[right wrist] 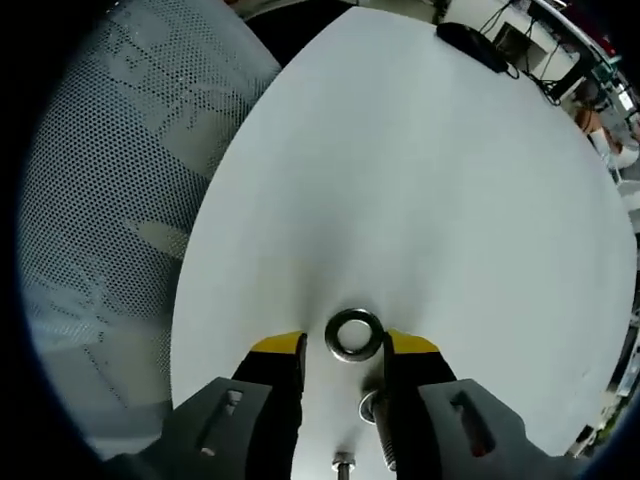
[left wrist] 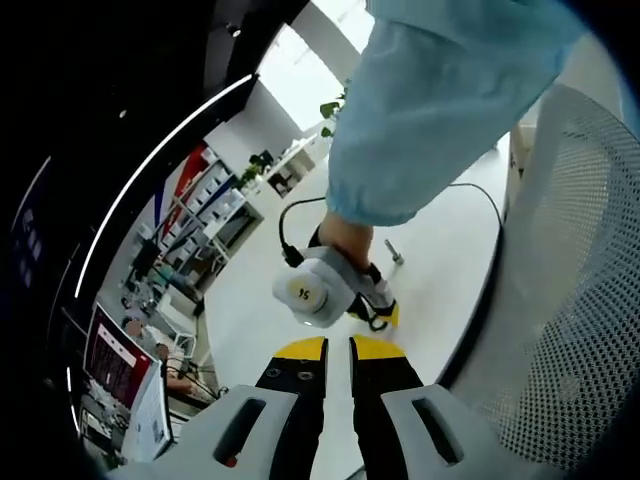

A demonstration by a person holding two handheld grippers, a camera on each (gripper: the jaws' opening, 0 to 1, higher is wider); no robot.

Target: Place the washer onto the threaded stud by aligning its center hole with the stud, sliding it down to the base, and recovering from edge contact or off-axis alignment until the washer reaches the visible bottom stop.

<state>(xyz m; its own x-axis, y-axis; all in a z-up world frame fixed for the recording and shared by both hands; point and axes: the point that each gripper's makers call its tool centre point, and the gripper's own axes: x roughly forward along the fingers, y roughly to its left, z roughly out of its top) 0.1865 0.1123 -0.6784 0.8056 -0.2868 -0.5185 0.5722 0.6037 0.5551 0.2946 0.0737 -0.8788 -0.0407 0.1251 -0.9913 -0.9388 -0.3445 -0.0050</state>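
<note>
Right hand-held gripper (right wrist: 345, 345): jaws apart, washer (right wrist: 355, 335) lying flat on the white surface (right wrist: 400, 180) between the yellow tips. Threaded stud (right wrist: 380, 425) lies just beside the washer. Left hand-held gripper (left wrist: 338, 349): jaws nearly together, holding nothing.

Left gripper (left wrist: 338, 347) nearly closed; right gripper (right wrist: 345, 343) parted.

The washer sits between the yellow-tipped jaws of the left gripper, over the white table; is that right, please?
Not quite: the right gripper view shows the washer between the yellow-tipped jaws of the right gripper, over the white table.
</note>
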